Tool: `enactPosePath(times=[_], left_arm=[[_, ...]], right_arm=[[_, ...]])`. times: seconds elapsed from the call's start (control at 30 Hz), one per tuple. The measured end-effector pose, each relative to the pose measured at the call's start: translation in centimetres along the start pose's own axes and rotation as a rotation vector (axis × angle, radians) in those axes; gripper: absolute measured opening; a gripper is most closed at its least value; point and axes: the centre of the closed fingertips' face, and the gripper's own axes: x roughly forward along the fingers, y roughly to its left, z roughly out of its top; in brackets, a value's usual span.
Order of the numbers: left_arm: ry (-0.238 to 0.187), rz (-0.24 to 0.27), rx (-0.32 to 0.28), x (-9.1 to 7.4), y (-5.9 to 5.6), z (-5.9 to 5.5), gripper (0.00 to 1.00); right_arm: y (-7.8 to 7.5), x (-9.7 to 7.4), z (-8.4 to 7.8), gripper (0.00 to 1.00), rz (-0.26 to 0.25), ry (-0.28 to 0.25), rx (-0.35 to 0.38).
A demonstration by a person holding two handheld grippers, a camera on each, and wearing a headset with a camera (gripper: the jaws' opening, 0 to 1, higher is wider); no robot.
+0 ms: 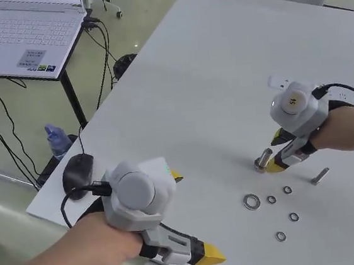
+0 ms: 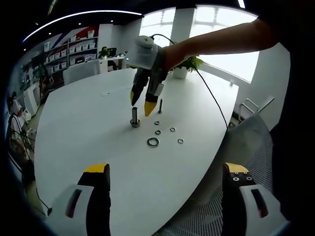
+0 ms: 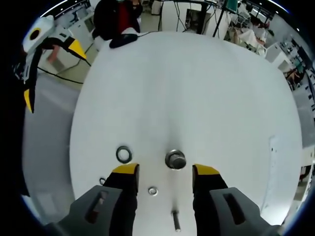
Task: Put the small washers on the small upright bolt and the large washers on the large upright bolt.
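While the right gripper (image 3: 166, 170) hangs released over the smooth white table (image 1: 221, 71), its yellow-tipped grey jaws are parted and empty, and the large bolt (image 3: 175, 159), a dull steel shaft standing on its wider head, sits just ahead of the tips. The left gripper (image 2: 165, 169) is also spread wide and empty, held by the table's near edge, well apart from the hardware. Beside the large bolt lies the large washer (image 3: 123, 154), a flat shiny ring, with four small washers (image 1: 271, 200) scattered loose near it, none on a bolt, and the thin small bolt (image 2: 160, 105) stands near them.
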Motion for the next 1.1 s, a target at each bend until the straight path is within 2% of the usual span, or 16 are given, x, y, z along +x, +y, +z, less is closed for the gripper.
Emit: enactPosePath(times=[0.37,0.77,0.83,0.93,1.1], left_arm=[[0.026,-0.007,-0.006,0.0,-0.6,-1.2,0.93],[0.022,0.004,-0.012,-0.4,0.0,-1.2,0.91],[0.02,0.004,-0.013,-0.4,0.0,-1.2,0.91],[0.022,0.002,-0.015,-0.3,-0.2,-1.2,0.91],[0.029,0.0,-0.014,-0.2,-0.3,-1.5,0.91]], right_arm=[[1.9,-0.3,0.7,0.44,0.012,-0.018,-0.016],[5.0,0.3,0.2,0.44,0.036,-0.016,-0.011],[4.8,0.5,0.0,0.44,0.038,-0.014,-0.011],[5.7,0.6,0.0,0.44,0.047,-0.018,-0.01],[6.3,1.0,-0.5,0.44,0.052,-0.011,-0.026]])
